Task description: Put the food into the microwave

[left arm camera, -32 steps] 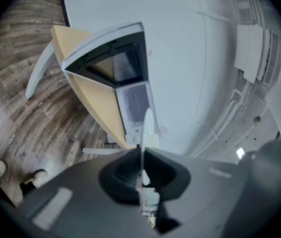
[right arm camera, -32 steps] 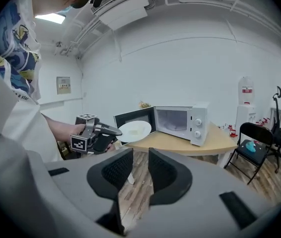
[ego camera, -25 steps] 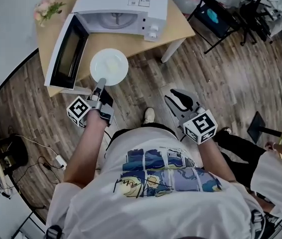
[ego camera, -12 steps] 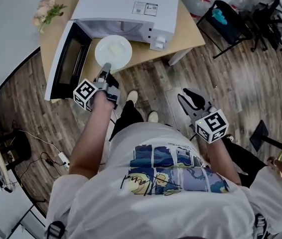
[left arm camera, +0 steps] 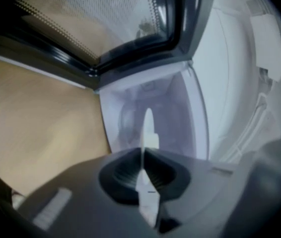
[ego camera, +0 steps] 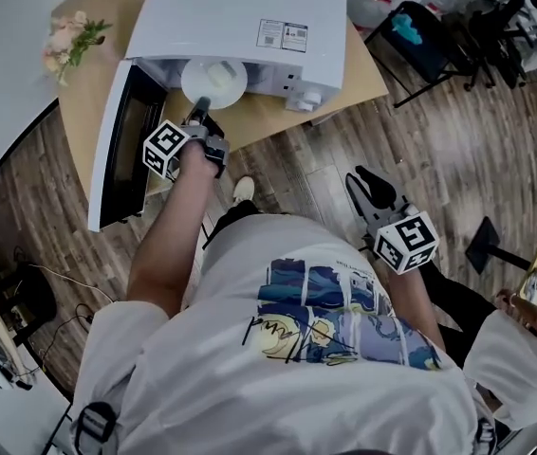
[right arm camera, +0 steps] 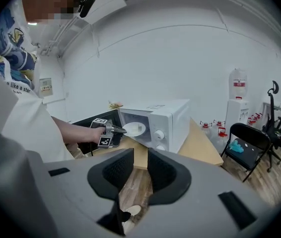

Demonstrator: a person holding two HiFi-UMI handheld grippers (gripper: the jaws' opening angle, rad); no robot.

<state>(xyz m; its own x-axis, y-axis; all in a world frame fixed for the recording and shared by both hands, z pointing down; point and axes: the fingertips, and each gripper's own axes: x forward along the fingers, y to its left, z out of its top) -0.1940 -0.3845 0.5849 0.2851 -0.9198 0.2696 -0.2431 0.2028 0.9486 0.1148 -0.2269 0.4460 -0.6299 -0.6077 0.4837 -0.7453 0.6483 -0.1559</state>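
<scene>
A white plate of pale food (ego camera: 213, 81) is held level at the mouth of the white microwave (ego camera: 240, 22), partly under its top edge. My left gripper (ego camera: 200, 110) is shut on the plate's near rim. In the left gripper view the plate (left arm camera: 147, 133) shows edge-on between the pads, with the microwave cavity (left arm camera: 175, 108) straight ahead. The right gripper view shows the plate (right arm camera: 134, 129) at the microwave's (right arm camera: 160, 120) opening. My right gripper (ego camera: 371, 190) hangs open over the floor at the person's right side, holding nothing.
The microwave door (ego camera: 121, 140) stands swung open to the left, over the wooden table (ego camera: 88, 93). A small flower bunch (ego camera: 67, 41) sits at the table's far left. A black folding chair (ego camera: 420, 36) and water bottles (right arm camera: 220, 128) stand to the right.
My left gripper has carried the plate forward from the table's front edge up to the microwave opening. The person stepped closer, and the right gripper came along slightly.
</scene>
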